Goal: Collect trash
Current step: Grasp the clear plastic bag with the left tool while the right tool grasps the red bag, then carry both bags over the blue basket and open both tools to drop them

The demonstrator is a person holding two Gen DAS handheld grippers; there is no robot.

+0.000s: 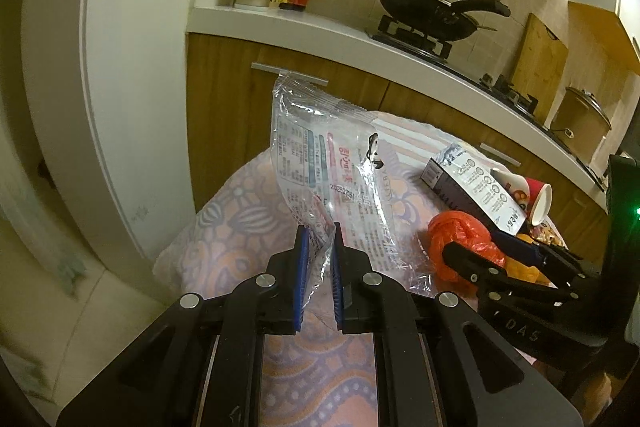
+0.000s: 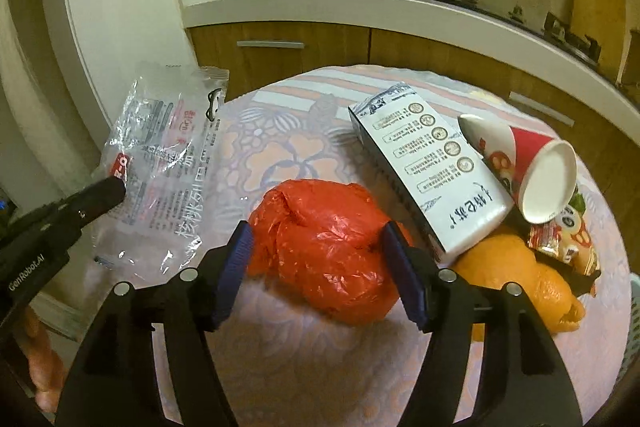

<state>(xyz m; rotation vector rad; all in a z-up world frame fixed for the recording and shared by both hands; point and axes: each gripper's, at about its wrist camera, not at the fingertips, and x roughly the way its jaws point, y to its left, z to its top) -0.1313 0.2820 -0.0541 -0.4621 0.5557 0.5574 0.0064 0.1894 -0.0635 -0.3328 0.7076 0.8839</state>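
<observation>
"GenRobot.AI" lettering on left gripper [image 2: 114,187]

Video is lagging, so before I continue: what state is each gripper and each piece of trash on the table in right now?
Left gripper: shut on clear wrapper, lifted.
Right gripper: open, jaws either side of red bag.
Red bag: crumpled, on the table.
Box: lying flat.
Cup: tipped over.
Orange peel: loose, beside the box.

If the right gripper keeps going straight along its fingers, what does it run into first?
Most likely the crumpled red plastic bag: it sits directly between the open right gripper fingers. The white carton lies beyond, to the side.
</observation>
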